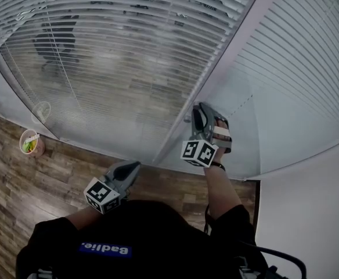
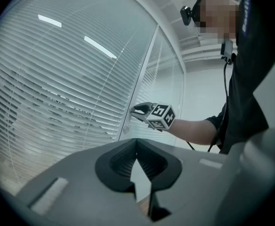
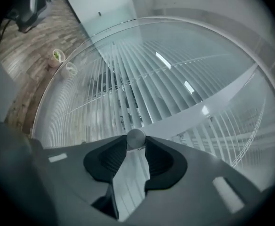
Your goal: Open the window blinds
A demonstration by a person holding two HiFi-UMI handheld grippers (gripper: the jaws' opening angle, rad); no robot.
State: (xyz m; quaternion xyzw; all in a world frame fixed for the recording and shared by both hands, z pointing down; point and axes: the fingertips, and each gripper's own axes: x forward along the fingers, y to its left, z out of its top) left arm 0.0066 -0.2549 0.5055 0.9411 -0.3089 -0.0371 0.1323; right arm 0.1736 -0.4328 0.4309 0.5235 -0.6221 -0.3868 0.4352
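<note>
Blinds (image 1: 129, 51) cover both window panes, one on either side of a pale frame post (image 1: 227, 57). The right gripper (image 3: 136, 144) is clamped on a small round knob (image 3: 136, 138) at that post (only the jaw tips pinch it). The left gripper (image 2: 137, 149) is held back from the window, jaws together and empty.

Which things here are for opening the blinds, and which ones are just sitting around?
For the job:
- blinds behind the glass
- knob on the frame
- right gripper, closed on the knob

Just sitting around:
- cup on the floor
- chair on the far side of the glass
- left gripper, shut, holding nothing
</note>
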